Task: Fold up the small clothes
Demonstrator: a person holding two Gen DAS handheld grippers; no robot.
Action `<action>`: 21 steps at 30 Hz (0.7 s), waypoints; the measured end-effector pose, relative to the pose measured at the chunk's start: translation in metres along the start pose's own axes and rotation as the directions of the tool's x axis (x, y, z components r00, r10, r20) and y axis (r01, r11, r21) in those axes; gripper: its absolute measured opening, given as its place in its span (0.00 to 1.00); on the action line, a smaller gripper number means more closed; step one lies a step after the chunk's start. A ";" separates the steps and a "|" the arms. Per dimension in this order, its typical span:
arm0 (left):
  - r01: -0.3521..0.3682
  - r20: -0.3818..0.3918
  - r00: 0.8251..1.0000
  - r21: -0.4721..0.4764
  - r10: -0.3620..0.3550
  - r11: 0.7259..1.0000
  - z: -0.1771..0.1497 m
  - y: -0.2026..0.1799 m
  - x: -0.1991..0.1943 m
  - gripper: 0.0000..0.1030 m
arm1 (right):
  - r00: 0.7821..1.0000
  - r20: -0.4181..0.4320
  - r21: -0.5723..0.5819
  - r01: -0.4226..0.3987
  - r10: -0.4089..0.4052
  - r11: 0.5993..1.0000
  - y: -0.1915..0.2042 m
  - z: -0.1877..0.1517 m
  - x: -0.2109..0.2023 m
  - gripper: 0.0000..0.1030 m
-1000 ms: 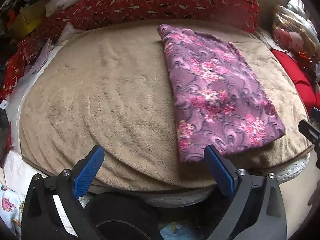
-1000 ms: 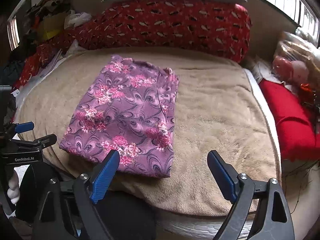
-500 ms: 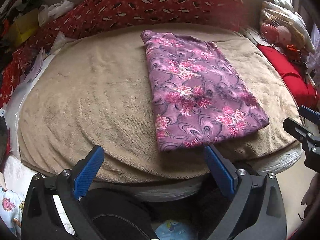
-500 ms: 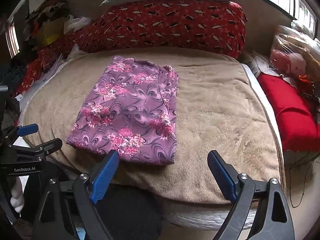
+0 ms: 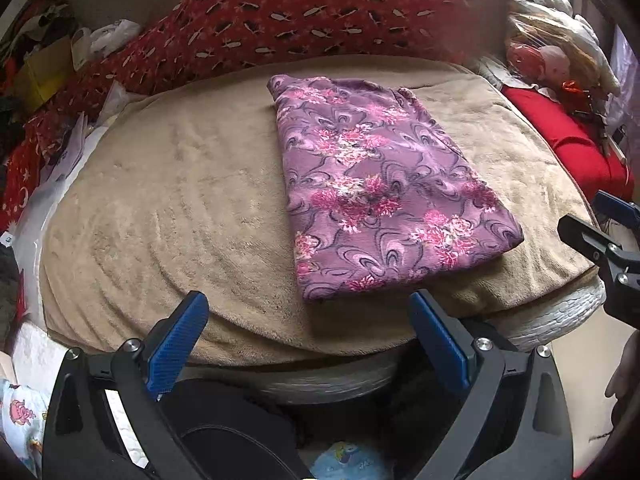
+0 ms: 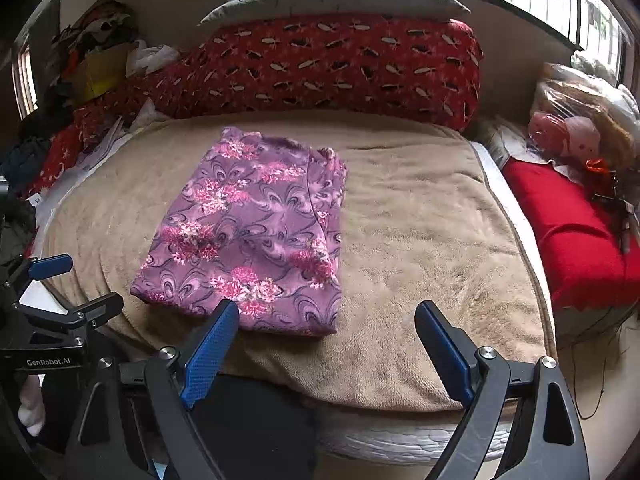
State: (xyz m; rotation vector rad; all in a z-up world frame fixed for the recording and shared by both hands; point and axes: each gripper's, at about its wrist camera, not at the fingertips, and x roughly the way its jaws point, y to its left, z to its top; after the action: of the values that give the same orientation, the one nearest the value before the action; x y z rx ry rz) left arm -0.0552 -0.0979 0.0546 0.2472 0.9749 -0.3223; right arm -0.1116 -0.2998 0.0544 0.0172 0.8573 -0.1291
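A purple floral garment (image 5: 376, 188) (image 6: 256, 232) lies folded into a flat rectangle on the tan fleece blanket (image 5: 180, 208) (image 6: 420, 248) covering the bed. My left gripper (image 5: 308, 320) is open, hanging off the bed's near edge just short of the garment's front hem, with nothing between its blue pads. My right gripper (image 6: 328, 332) is also open and empty, held back from the near edge, its left pad (image 6: 210, 352) overlapping the garment's front corner in view. Each gripper shows at the other view's side: right gripper (image 5: 600, 236), left gripper (image 6: 48, 292).
A long red patterned bolster (image 6: 328, 68) lines the far side of the bed. A red cushion (image 6: 576, 232) and bagged toys (image 6: 576, 128) sit at the right. Papers and clutter (image 5: 60, 148) crowd the left edge. The mattress rim (image 6: 400, 436) runs below the blanket.
Both grippers have pulled back and risen away from the bed, so the folded garment looks smaller and farther. The garment itself has not moved. Both stay open.
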 end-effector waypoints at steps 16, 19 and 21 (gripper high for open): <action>-0.023 0.059 0.998 -0.066 0.027 0.998 0.001 0.010 -0.018 0.98 | 1.000 0.024 0.026 -0.010 0.009 1.000 -0.006 0.001 -0.001 0.89; -0.025 0.060 0.998 -0.066 0.029 0.997 0.001 0.008 -0.019 0.98 | 0.999 0.052 0.017 -0.001 0.000 1.000 -0.005 0.002 -0.007 0.89; -0.026 0.061 0.998 -0.065 0.030 0.998 0.001 0.009 -0.019 0.98 | 0.998 0.061 0.012 0.003 -0.004 1.000 -0.005 0.003 -0.009 0.89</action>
State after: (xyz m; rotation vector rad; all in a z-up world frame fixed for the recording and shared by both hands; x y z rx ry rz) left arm -0.0604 -0.0873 0.0714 0.1911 0.9183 -0.2713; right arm -0.1157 -0.3042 0.0630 0.0233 0.7957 -0.1373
